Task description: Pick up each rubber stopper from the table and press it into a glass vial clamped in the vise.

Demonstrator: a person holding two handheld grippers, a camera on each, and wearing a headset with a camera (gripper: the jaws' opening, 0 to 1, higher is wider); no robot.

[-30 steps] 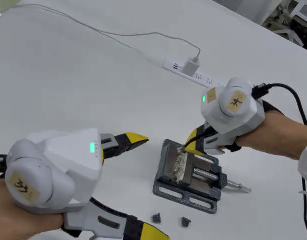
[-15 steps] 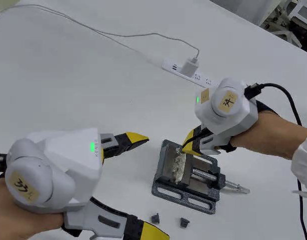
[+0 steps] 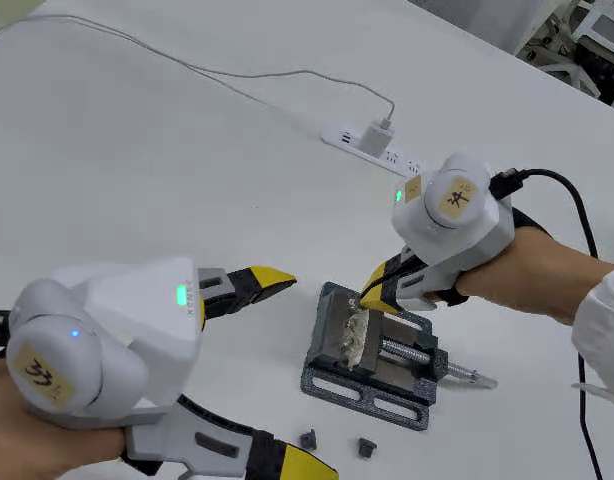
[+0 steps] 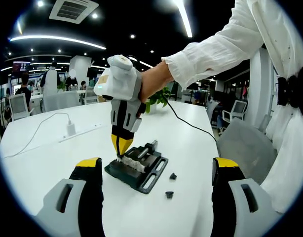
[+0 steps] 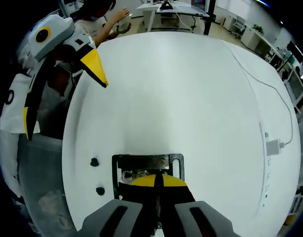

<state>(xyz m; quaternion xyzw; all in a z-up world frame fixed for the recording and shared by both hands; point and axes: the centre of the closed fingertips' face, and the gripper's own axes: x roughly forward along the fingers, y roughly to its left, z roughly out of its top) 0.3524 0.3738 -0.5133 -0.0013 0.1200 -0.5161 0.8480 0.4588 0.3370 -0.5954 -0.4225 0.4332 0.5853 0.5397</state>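
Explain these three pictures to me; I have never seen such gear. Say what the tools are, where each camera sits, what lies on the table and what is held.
No robot here: a person holds a two-jaw tool in each hand. The head view comes from a headset camera; each round picture comes from a camera riding on one gripper. The left gripper is wide open above the white table. The right gripper, jaws closed, has its yellow tips down at the glass vials clamped in the dark vise; whether a stopper sits between them is hidden. Two loose rubber stoppers lie near the vise. A power strip with a charger lies farther back.
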